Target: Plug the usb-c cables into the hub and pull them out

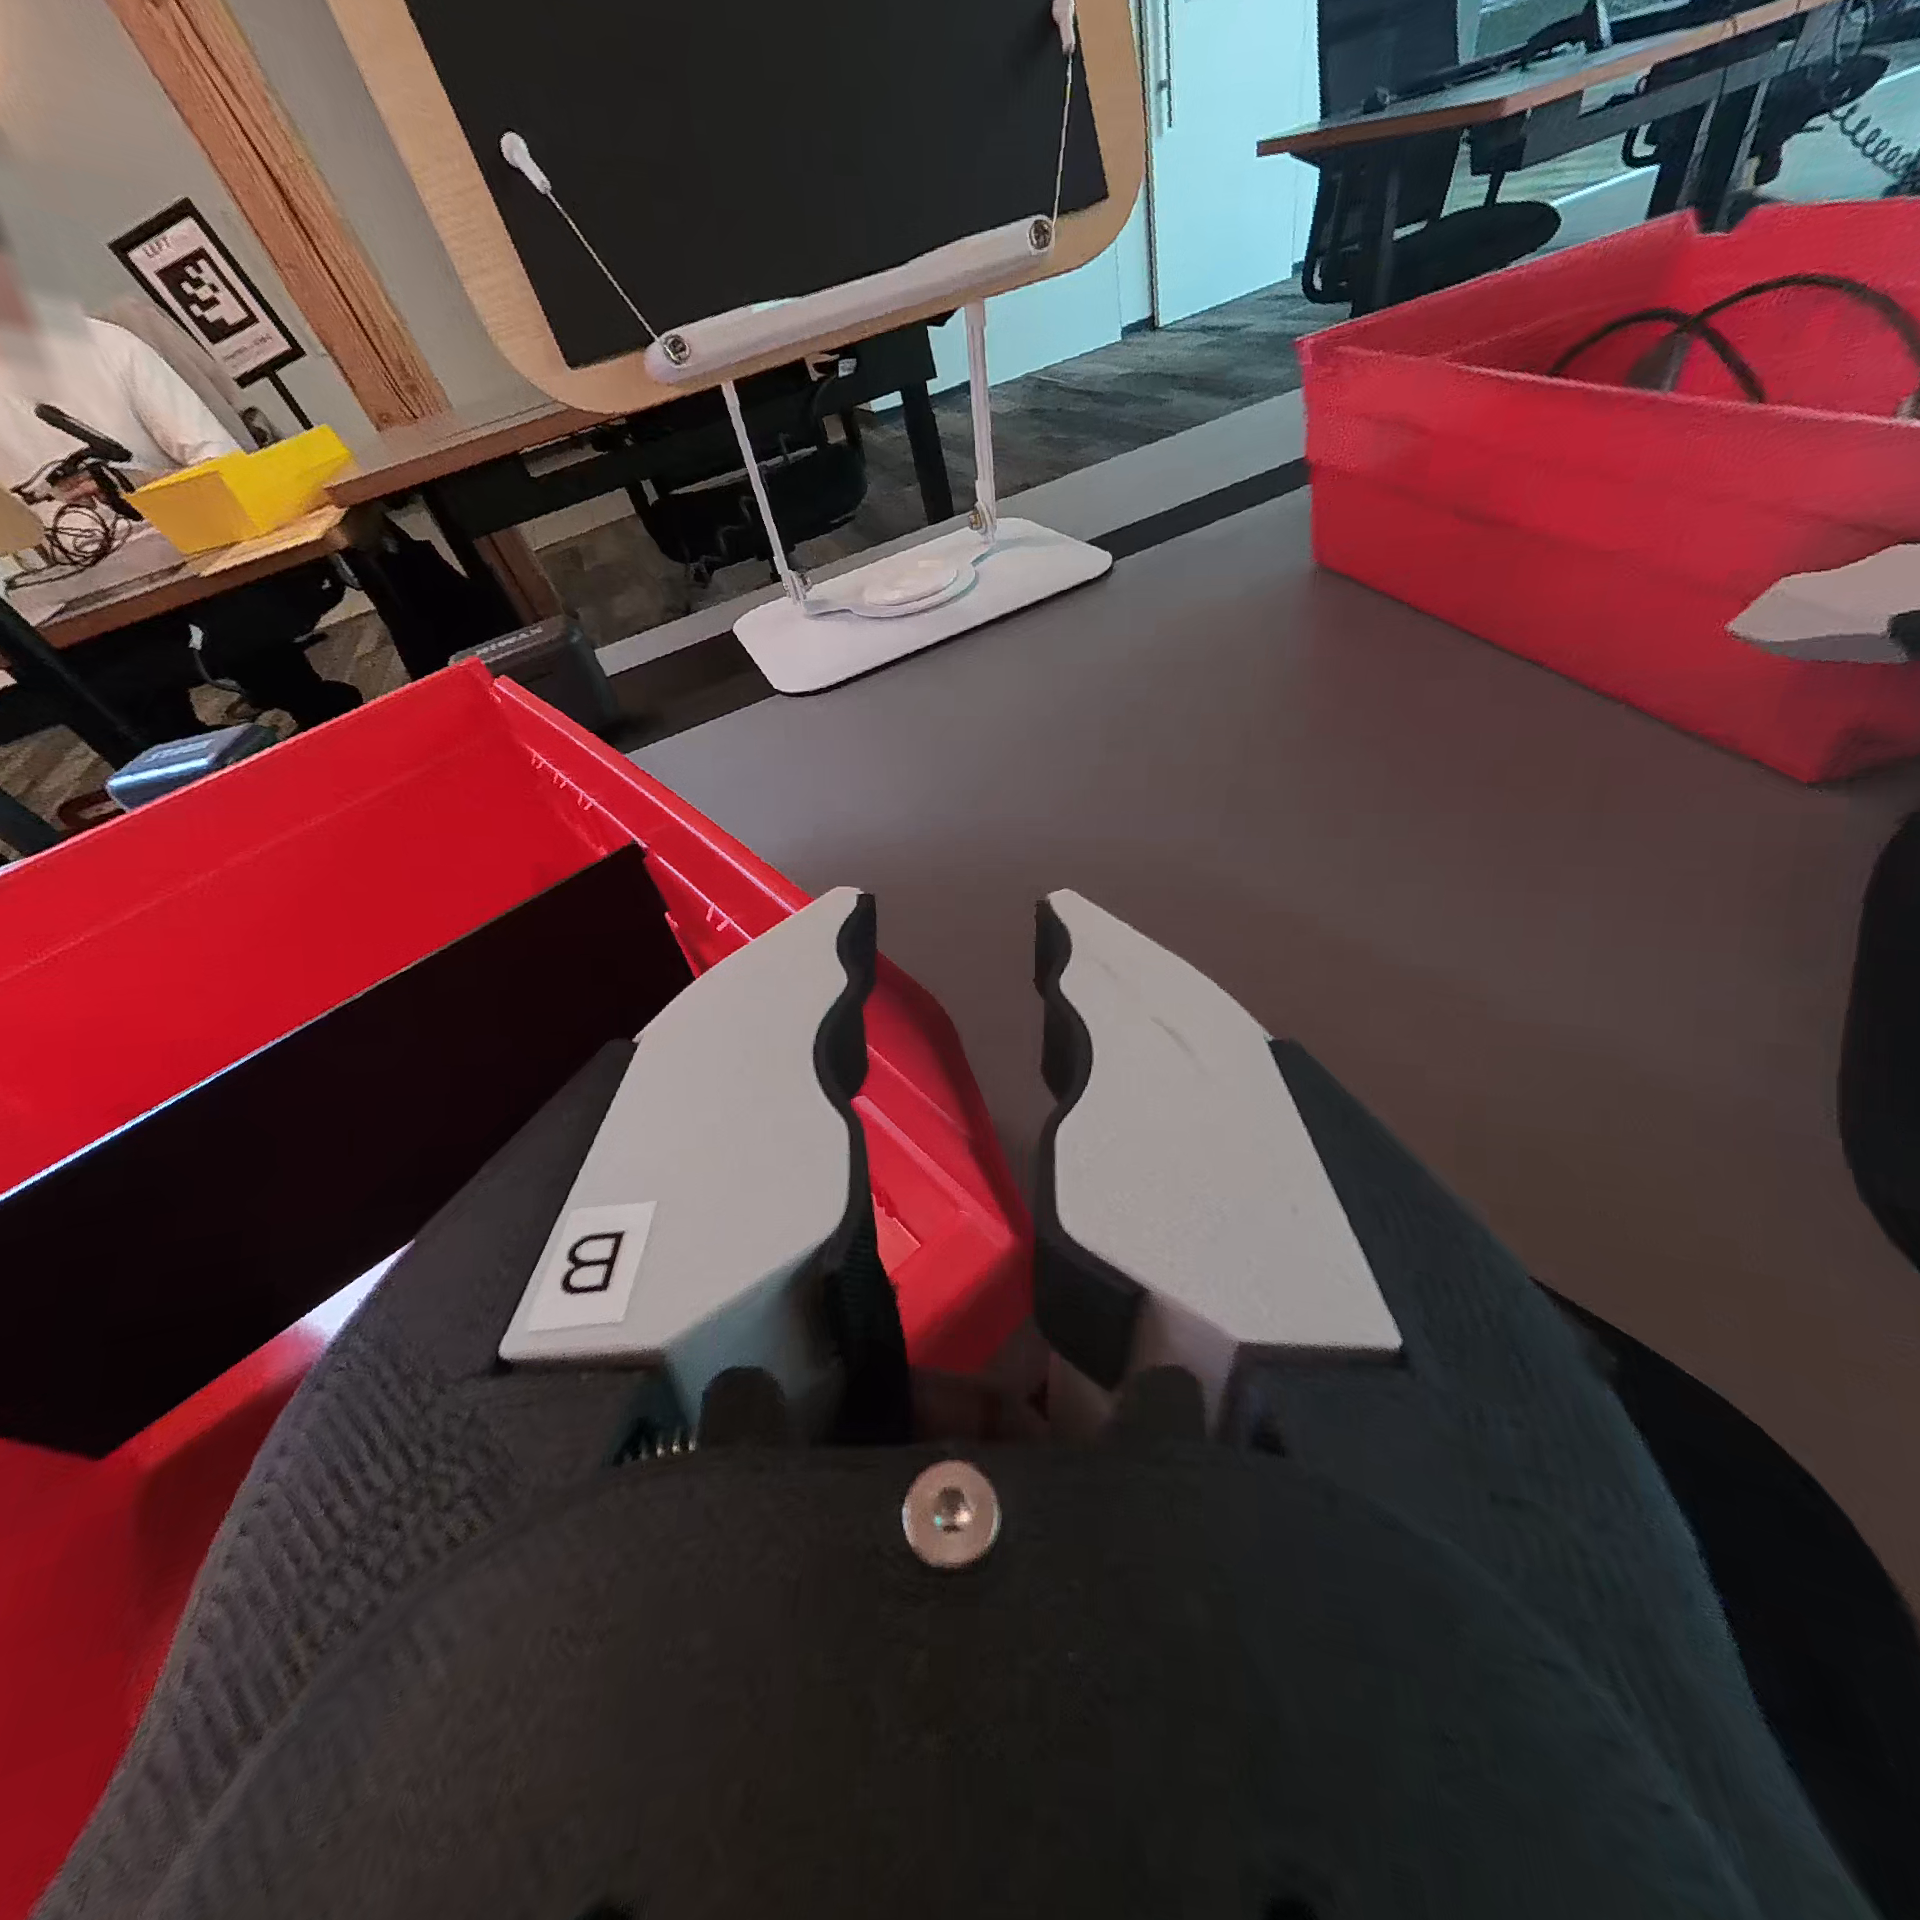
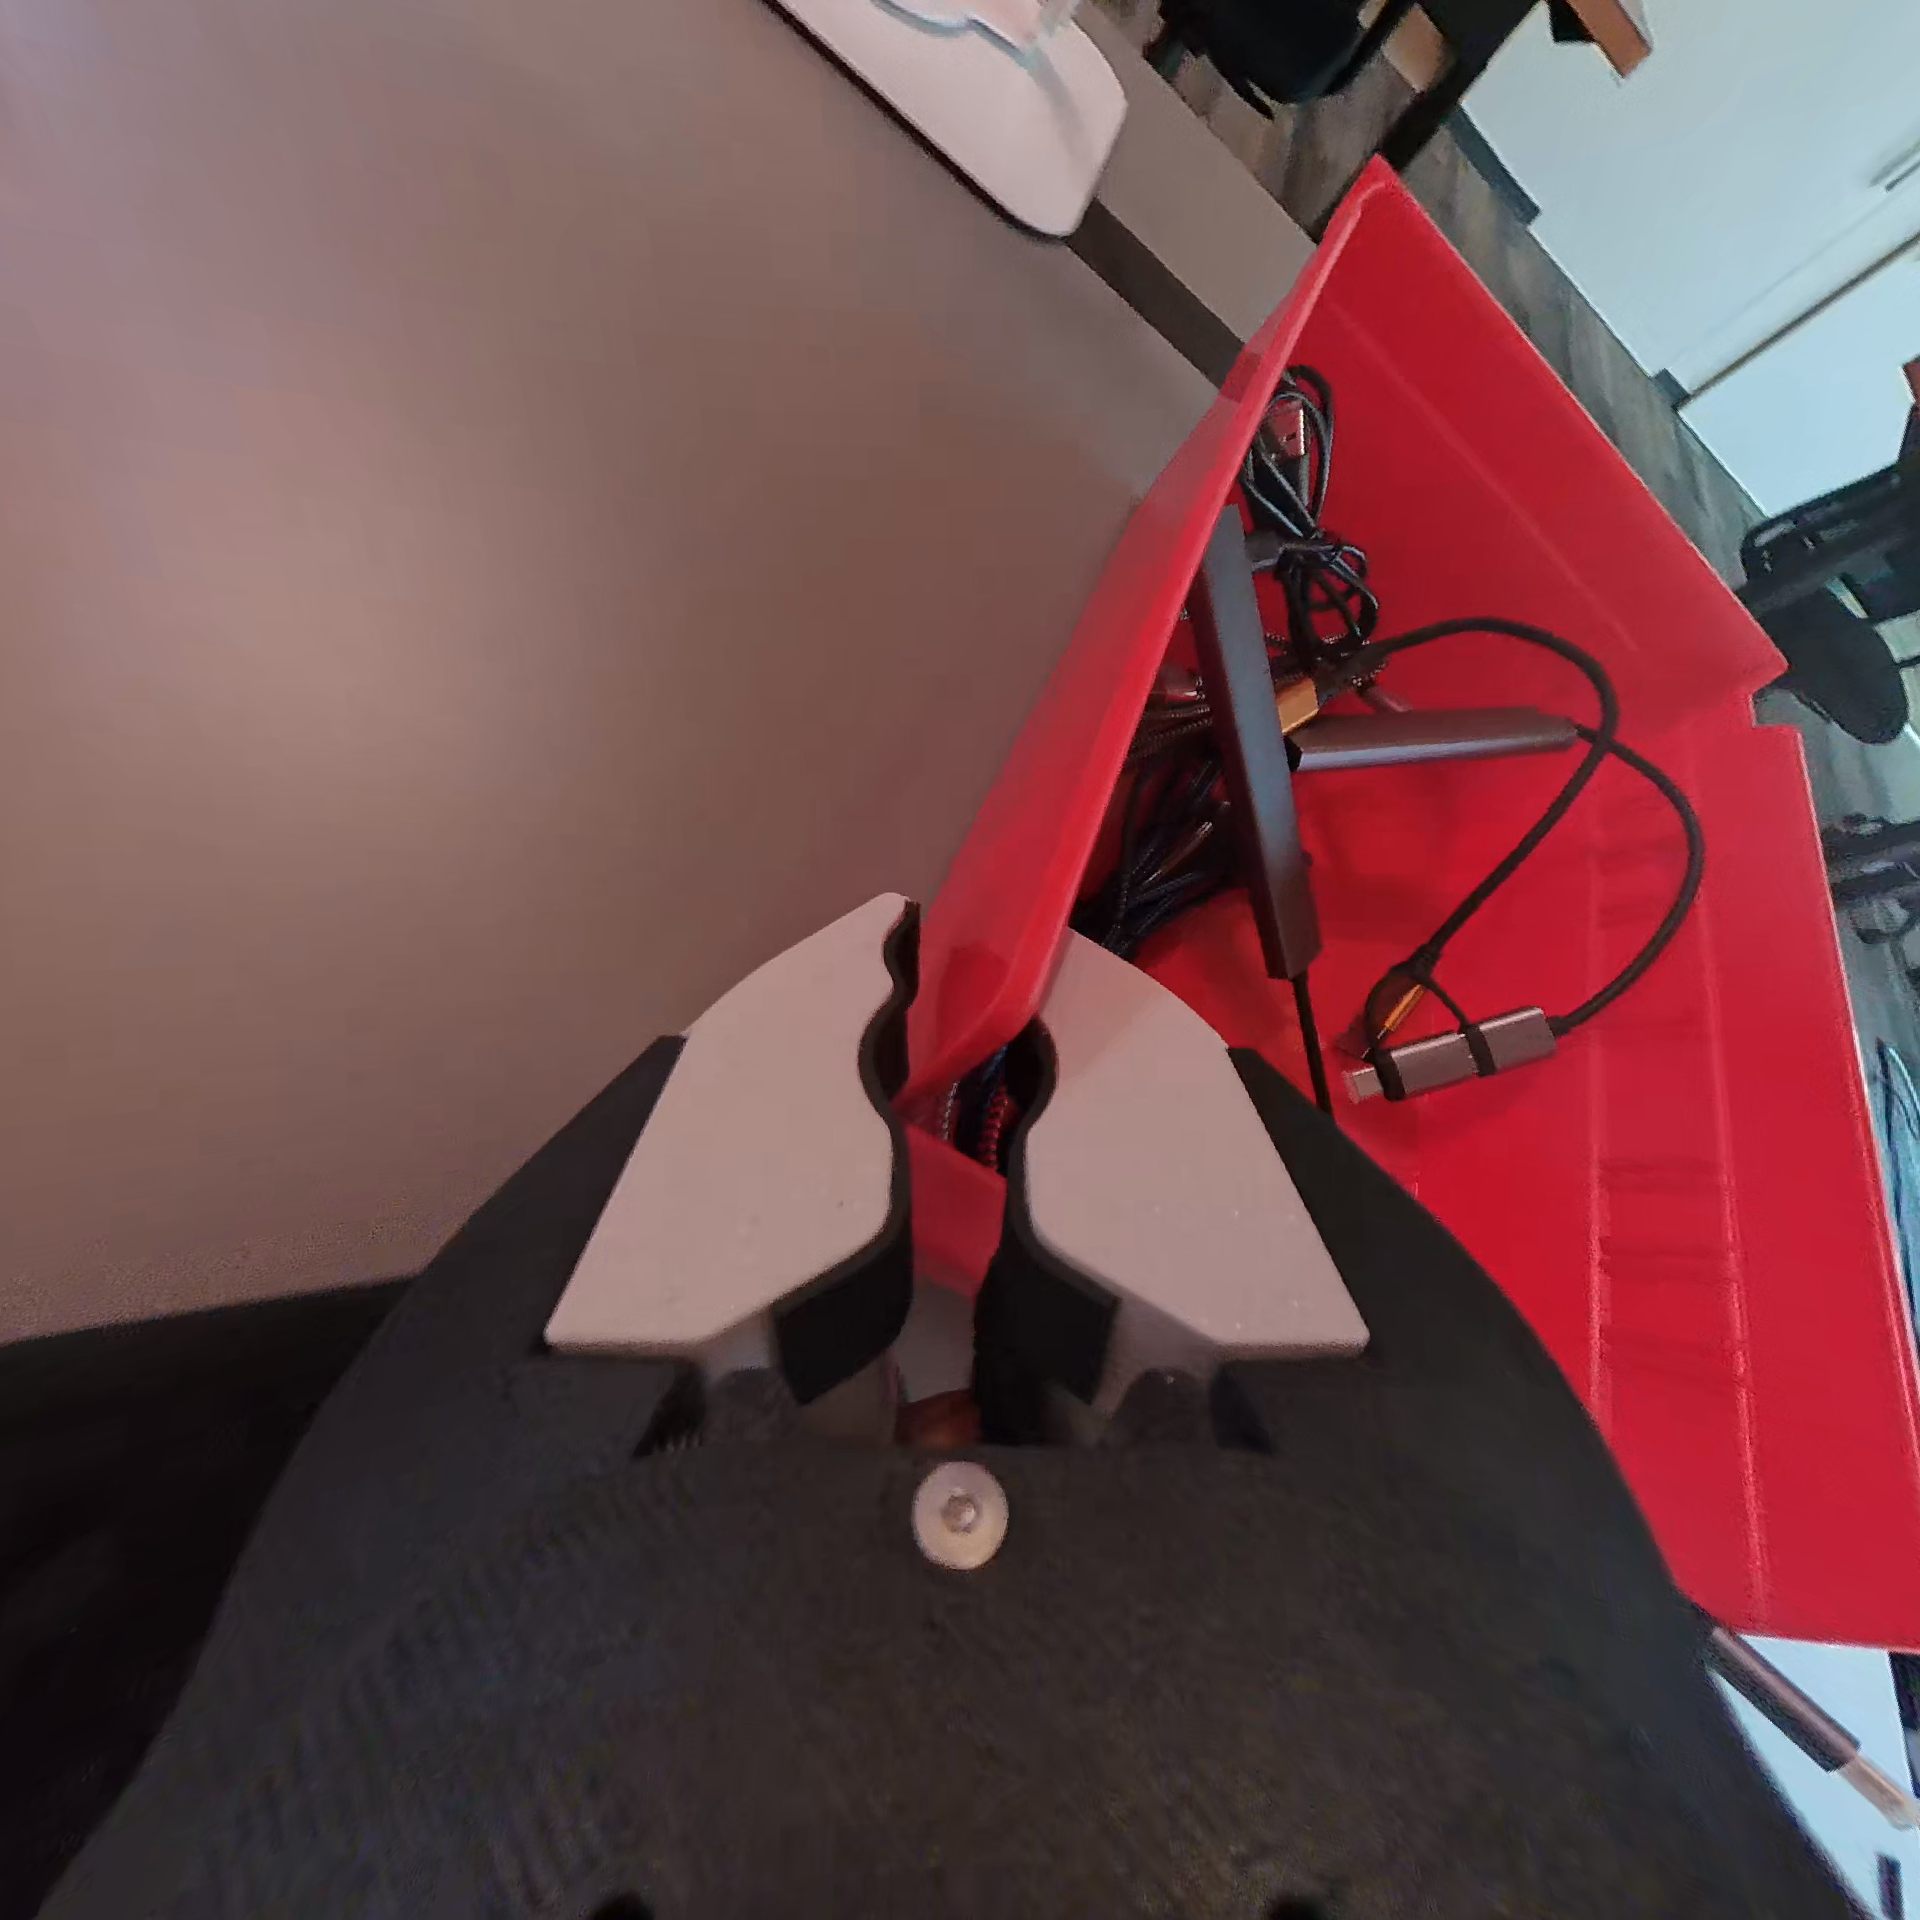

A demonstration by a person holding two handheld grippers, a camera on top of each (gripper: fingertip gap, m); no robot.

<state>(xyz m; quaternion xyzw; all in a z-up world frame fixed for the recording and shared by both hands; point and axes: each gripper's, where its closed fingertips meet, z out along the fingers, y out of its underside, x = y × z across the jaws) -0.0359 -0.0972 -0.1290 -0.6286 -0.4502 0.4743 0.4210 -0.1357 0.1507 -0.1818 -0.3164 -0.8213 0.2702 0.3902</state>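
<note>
Both grippers parted, empty, over the matte dark table (image 1: pixel 1299 831).
Left gripper (image 1: pixel 954 920) beside glossy red bin (image 1: pixel 312 883); right gripper (image 2: pixel 977 935) straddling cable-filled red bin's (image 2: pixel 1662 1247) corner wall, slim grey hub (image 2: pixel 1252 748) centre right.

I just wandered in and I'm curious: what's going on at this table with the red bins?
A person holds two hand tools. The right tool is open at the wall of a red bin that holds hubs and cables. The left tool is open and empty beside another bin. Nothing is picked up yet.
</note>
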